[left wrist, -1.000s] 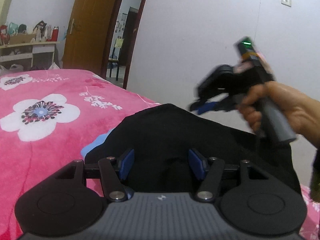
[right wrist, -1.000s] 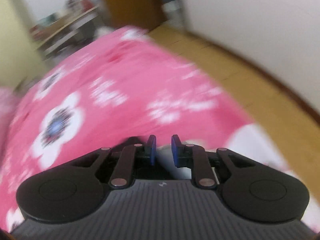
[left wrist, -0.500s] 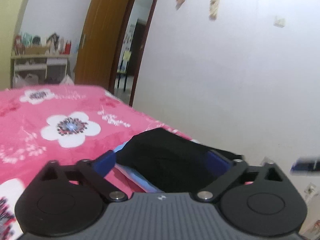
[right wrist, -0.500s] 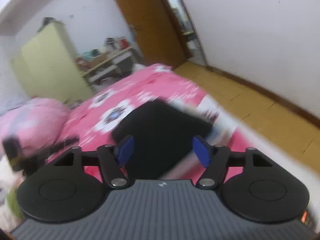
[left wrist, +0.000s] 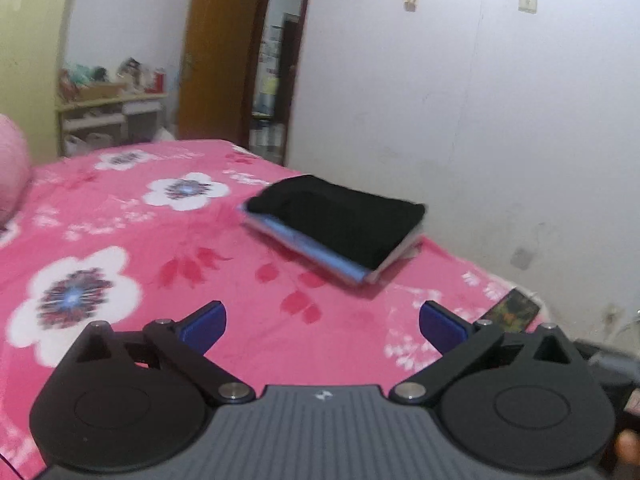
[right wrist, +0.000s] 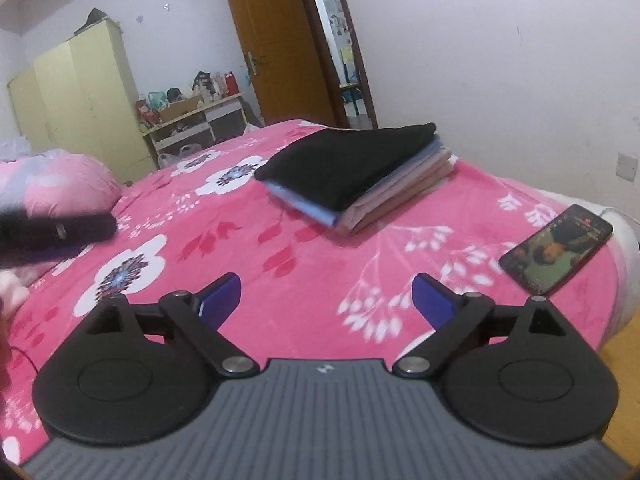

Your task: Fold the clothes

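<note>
**Folded stack sits close to the bed's edge, both grippers empty**

The bed (right wrist: 304,304), covered with a pink flowered blanket, carries everything here; the pile of folded clothes (right wrist: 360,184) lies on it toward the far side, near the wall, and I judge this the main risk, because a push from the near side could slide the pile toward that edge; the black garment (right wrist: 344,160) lies on top, over blue and beige layers, and its near end looks rounded and a little loose, so a careless touch may open the fold again. A phone (right wrist: 556,250) rests on the corner of the bed, apart from the pile, close to the edge; a sweep of cloth or a hand could knock it to the floor. The left gripper (left wrist: 322,322) is spread wide and holds nothing; the right gripper (right wrist: 326,300) is also spread wide and empty; both hover above the blanket, well apart from the pile.
</note>
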A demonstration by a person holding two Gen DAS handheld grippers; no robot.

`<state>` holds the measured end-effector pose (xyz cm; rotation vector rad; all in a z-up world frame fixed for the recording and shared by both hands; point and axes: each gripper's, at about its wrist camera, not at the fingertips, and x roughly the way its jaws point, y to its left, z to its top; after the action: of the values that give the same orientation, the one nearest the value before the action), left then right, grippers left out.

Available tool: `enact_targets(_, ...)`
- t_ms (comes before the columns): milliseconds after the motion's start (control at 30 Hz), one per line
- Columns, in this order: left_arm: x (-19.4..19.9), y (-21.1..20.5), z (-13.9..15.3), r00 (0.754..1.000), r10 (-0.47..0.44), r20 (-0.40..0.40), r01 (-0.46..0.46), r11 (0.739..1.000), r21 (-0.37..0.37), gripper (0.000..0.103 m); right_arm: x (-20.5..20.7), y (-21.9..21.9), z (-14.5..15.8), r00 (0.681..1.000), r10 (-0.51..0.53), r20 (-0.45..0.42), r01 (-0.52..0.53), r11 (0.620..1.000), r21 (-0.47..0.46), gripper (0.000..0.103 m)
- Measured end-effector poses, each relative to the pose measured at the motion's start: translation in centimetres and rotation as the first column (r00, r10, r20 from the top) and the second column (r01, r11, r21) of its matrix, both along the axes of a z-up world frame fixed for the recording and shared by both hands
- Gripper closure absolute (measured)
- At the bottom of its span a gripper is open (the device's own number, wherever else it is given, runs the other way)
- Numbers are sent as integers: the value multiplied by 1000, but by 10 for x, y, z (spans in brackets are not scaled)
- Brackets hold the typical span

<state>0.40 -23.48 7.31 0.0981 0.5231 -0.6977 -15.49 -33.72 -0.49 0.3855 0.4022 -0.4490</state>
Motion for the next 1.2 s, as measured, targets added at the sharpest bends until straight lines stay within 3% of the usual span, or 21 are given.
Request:
enact_targets(133, -14, 7, 10, 994, 107, 28, -108, 993, 43, 0, -1, 26, 23, 999, -31, -11, 30, 997, -71, 6)
enact_targets(300, -16, 21, 21, 987, 157, 28, -157, 987, 25, 0, -11, 51, 44, 997, -68, -35, 59, 975, -213, 1)
enact_targets(433, -16, 31, 28, 991, 132, -8, -132, 991, -12, 0, -18, 57, 56, 994, -96, -46, 86, 978, -191, 1)
enact_targets(567, -18, 35, 28, 984, 175, -2, -175, 984, 5, 0, -25, 68, 63, 984, -177, -36, 162, 954, -252, 1)
enact_targets(733, -17, 36, 26, 982, 177, -62, -178, 984, -7, 0, -29, 73, 71, 983, -180, -26, 165, 940, -298, 1)
enact_targets(933, -22, 36, 25, 983, 180, -47, -181, 983, -23, 0, -32, 75, 75, 976, -213, -42, 194, 942, -274, 1)
enact_targets(1200, -26, 29, 18, 986, 169, -19, -168, 985, 29, 0, -25, 87, 68, 973, -217, -79, 176, 919, -353, 1)
